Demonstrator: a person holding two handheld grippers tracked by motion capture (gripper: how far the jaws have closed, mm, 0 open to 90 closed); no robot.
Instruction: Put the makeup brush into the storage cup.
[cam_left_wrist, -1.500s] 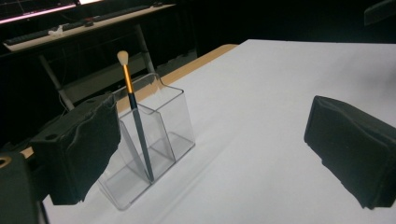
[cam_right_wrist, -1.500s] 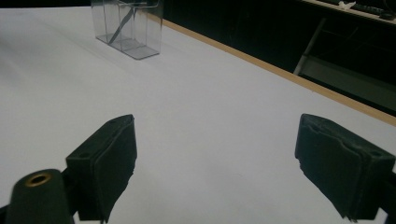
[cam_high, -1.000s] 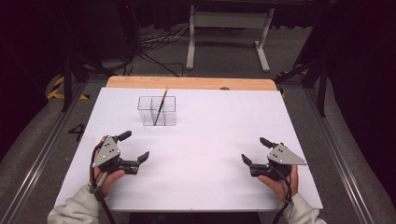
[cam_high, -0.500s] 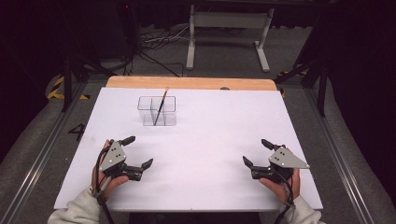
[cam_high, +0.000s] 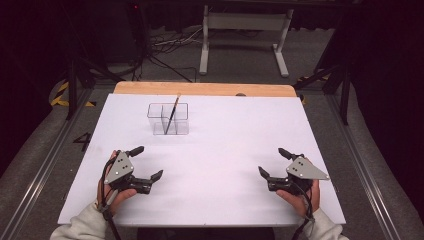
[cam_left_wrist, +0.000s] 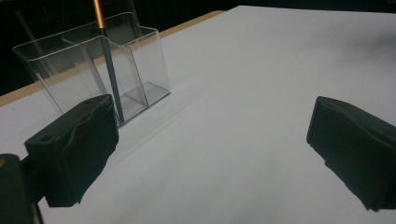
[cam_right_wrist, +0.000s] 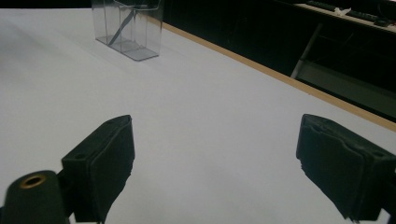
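one clear plastic organizer (cam_high: 168, 119) with two compartments stands near the far edge of the white worktop (cam_high: 220, 150). one paintbrush (cam_high: 173, 111) leans inside it, handle down, brush tip up. two handheld grippers are on the worktop's near side: the left gripper (cam_high: 145, 163) by the near left corner and the right gripper (cam_high: 272, 162) by the near right corner, each with two black jaws spread apart. two hands hold them.

clear divided holder (cam_high: 168, 119) | upright, far-left table | dark brush (cam_high: 172, 113) leaning inside, tip up
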